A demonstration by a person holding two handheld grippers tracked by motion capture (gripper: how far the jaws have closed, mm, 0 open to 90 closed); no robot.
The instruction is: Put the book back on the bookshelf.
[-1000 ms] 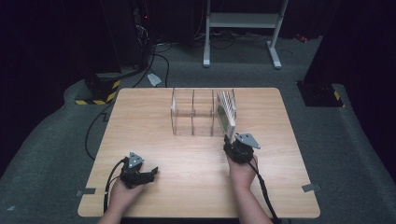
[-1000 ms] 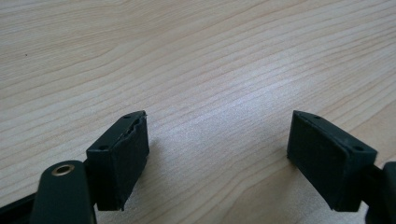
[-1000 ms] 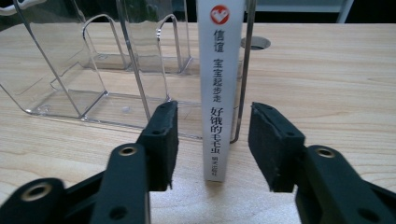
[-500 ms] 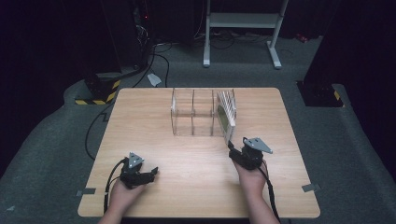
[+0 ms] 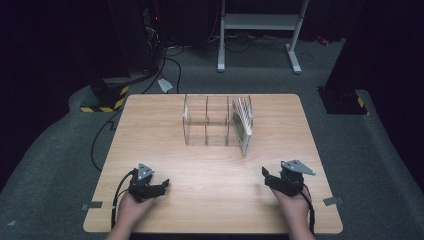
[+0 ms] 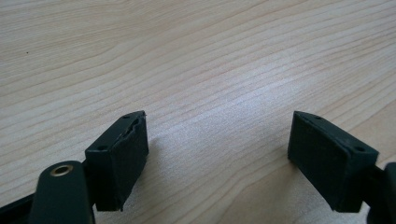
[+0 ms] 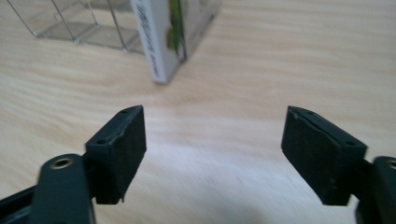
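Thing in hand: a flat white case (image 5: pixel 244 131) with a green printed patch on its face and grey lettering along the spine, standing on edge. It sits in the end compartment of a clear rack (image 5: pixel 207 121), the compartment nearest the right tongs' side. In the right gripper view the case (image 7: pixel 161 37) lies ahead of the jaws and a little toward the left jaw, well apart from both pads, its lower corner resting on the table.

Rack: transparent plastic, thin upright dividers, a thin rod across the front, glossy with faint edge glints. The other compartments look see-through down to the wood.

Table (image 5: pixel 150 130): pale wood-grain top, matt, rectangular with rounded corners; fine parallel grain lines show clearly in the left gripper view.

Right tongs (image 5: pixel 270 178): released. The jaws have just been opening, nothing between them, bare wood under the gap (image 7: pixel 212 154). Pads are black, blocky, wedge-shaped, with a slightly rough face. A grey three-cornered plate sits on top.

Left tongs (image 5: pixel 161 186): released, jaws spread wide over bare table (image 6: pixel 217 149), nothing between them. They rest at the near edge, far across the table from the rack. A black cable loops back from the body.
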